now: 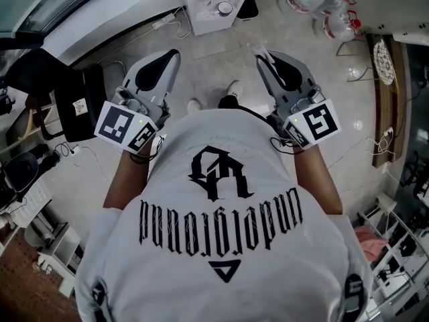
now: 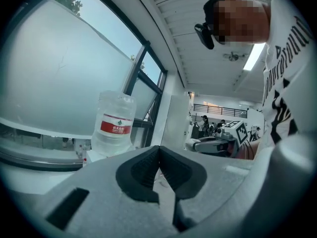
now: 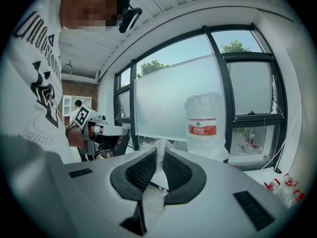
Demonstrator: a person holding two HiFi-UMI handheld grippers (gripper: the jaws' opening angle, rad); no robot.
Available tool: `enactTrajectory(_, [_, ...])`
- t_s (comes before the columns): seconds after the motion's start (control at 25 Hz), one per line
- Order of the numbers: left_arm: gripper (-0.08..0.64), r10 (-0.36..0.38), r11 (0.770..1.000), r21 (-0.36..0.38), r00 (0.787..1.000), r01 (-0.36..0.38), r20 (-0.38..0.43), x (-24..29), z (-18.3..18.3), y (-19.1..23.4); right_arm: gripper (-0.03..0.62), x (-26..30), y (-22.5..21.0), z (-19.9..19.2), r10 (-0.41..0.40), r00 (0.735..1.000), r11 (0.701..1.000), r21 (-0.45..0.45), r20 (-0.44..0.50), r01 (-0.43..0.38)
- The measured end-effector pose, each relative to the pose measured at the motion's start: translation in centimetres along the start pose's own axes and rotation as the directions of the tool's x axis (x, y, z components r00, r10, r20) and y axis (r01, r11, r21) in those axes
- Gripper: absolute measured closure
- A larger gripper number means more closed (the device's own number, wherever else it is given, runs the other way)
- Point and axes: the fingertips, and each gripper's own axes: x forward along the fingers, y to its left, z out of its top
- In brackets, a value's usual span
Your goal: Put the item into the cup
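**Item** (image 3: pixel 162 147): a pale, translucent, crumpled strip, probably thin plastic film or a wrapper; the exact kind cannot be told.
- Location: pinched in the right gripper (image 3: pixel 159 156), at 1 o'clock in the head view and held in front of the chest.
- Handling (judged): very light, limp and slippery. It is not fragile but could slide out or snag. The present hold, mid-length between the pads, looks adequate.
- Orientation: the long axis runs along the jaws. The free end (image 1: pixel 259 47) pokes past the tips toward 11 o'clock, away from the person.

**Right gripper**: jaws clamped on the item.

**Left gripper** (image 2: pixel 159 150): at 11 o'clock in the head view. Jaws are together, tips touching, with nothing between them.

**Cup**: not visible in any view.

**Surroundings**: a water bottle (image 3: pixel 204 125) by the window.
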Motion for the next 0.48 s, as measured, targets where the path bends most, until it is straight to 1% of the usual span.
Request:
enactTrajectory(0.16, [0.548, 0.041, 0.999, -0.035, 0.999, -0.040, 0.013, 3.1, 0.2, 0.0, 0.546, 0.4, -3.3, -0.1, 0.047, 0.999, 0.999, 0.005, 0.000, -0.047])
enactTrajectory(0.32, [0.548, 0.062, 0.998, -0.014, 0.998, -0.062, 0.015, 6.8, 0.7, -0.8, 0.546, 0.3, -6.9, -0.3, 0.082, 0.997, 0.997, 0.001, -0.003, -0.082])
enactTrajectory(0.48, [0.548, 0.087, 0.996, -0.015, 0.996, -0.087, 0.009, 9.7, 0.6, -1.2, 0.546, -0.4, -9.9, -0.2, 0.098, 0.995, 0.995, -0.016, 0.004, -0.098])
